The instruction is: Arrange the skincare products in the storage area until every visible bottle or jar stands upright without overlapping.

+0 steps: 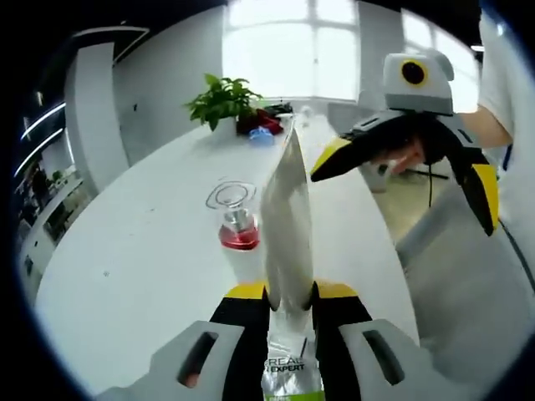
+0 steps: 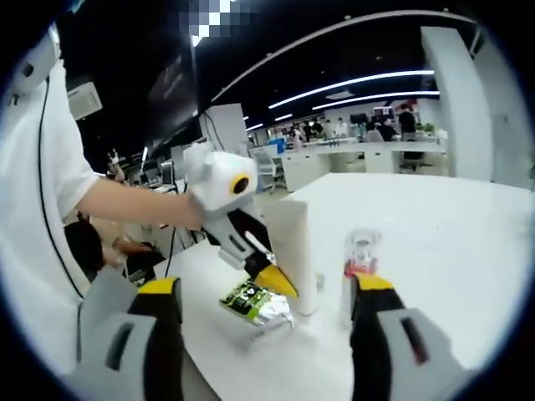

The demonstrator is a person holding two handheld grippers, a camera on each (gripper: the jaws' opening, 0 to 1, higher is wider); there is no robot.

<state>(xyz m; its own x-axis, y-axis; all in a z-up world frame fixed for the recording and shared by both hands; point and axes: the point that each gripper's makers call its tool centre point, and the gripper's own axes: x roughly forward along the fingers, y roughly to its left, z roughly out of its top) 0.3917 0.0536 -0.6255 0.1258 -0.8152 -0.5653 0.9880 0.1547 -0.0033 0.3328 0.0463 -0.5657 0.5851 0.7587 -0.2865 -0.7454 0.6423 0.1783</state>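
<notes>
Left claw: my left claw (image 1: 288,305) pinches a white tube (image 1: 287,225) by its silver crimped end, cap pointing away.
Right claw: my right claw (image 2: 267,313) is spread wide, holding nothing.
Tube: in the right gripper view it stands upright on the white counter (image 2: 435,251).
Red bottle: a clear bottle with red liquid (image 2: 361,255) stands upright just right of the tube.
Progress: I judge both upright and apart; releasing remains.

The white tube (image 1: 286,225) looks like smooth, matt plastic, its crimped end (image 1: 291,363) a shiny silver foil with printed lettering. The small bottle (image 1: 236,219) is clear, glossy glass or plastic, red at its base. The counter (image 1: 150,251) is a smooth white surface with a soft sheen. The left gripper (image 1: 282,294) has matt black fingers (image 1: 247,316) with yellow tips and a grey plastic body
</notes>
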